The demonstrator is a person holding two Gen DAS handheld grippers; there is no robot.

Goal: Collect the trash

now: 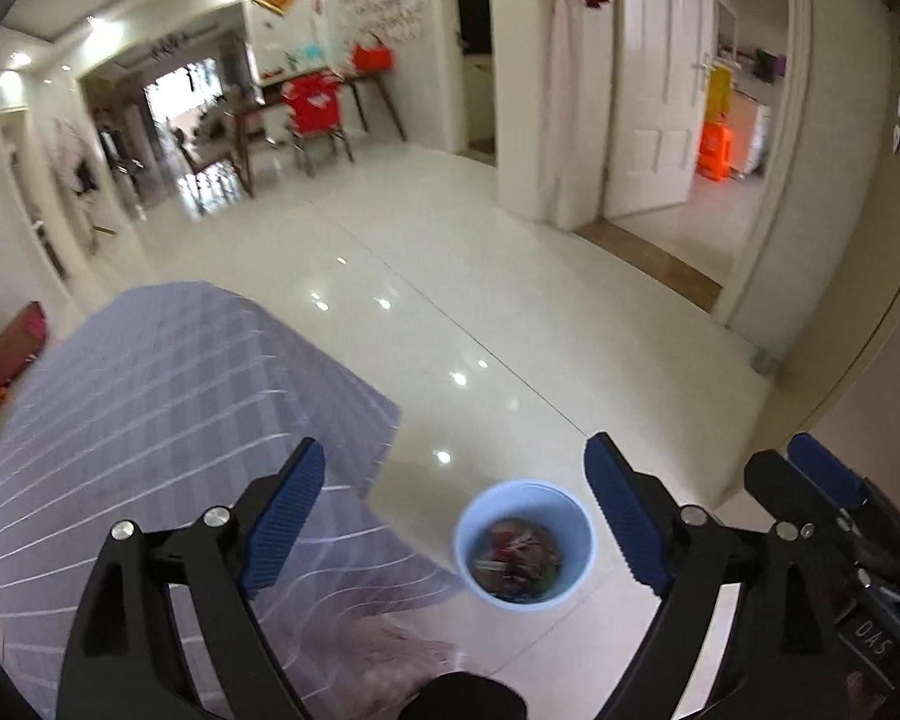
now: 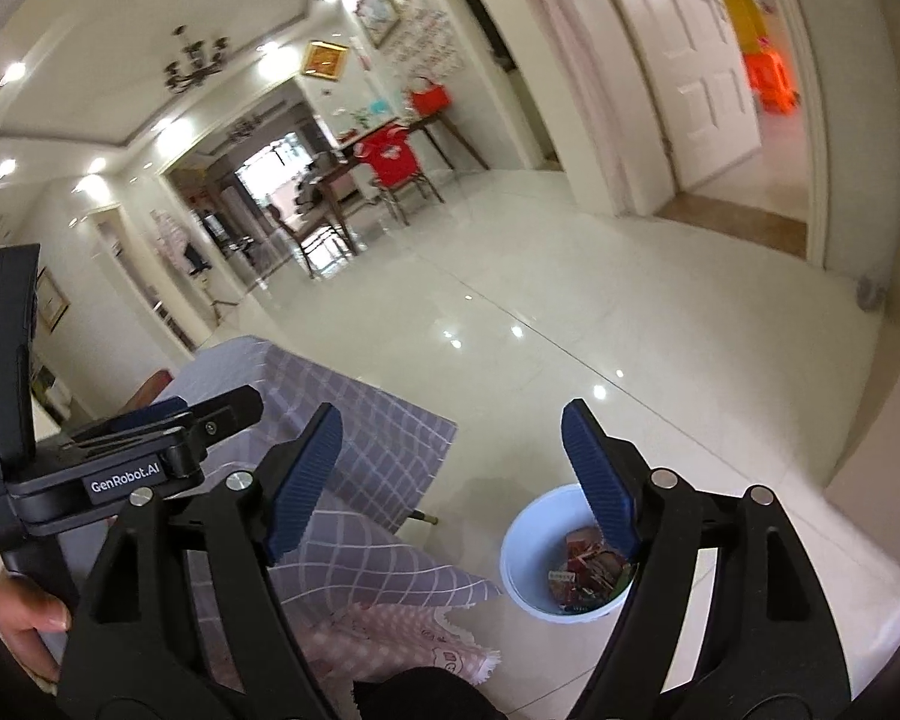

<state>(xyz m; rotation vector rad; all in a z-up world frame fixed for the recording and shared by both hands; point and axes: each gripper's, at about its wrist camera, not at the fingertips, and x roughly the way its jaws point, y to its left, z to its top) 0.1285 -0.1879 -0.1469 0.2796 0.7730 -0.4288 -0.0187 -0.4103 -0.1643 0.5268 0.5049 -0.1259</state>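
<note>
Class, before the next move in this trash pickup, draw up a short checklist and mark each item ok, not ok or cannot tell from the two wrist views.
1. Left gripper open and empty: ok, nothing between its blue pads.
2. Right gripper open and empty: ok.
3. Blue bin upright on the floor: ok.
4. Trash already inside the bin: ok, wrappers lie at the bottom.
5. More trash left to collect on the checked tablecloth: cannot tell; the visible part is blurred.
6. Grippers clear of each other: ok, side by side and apart.
</note>
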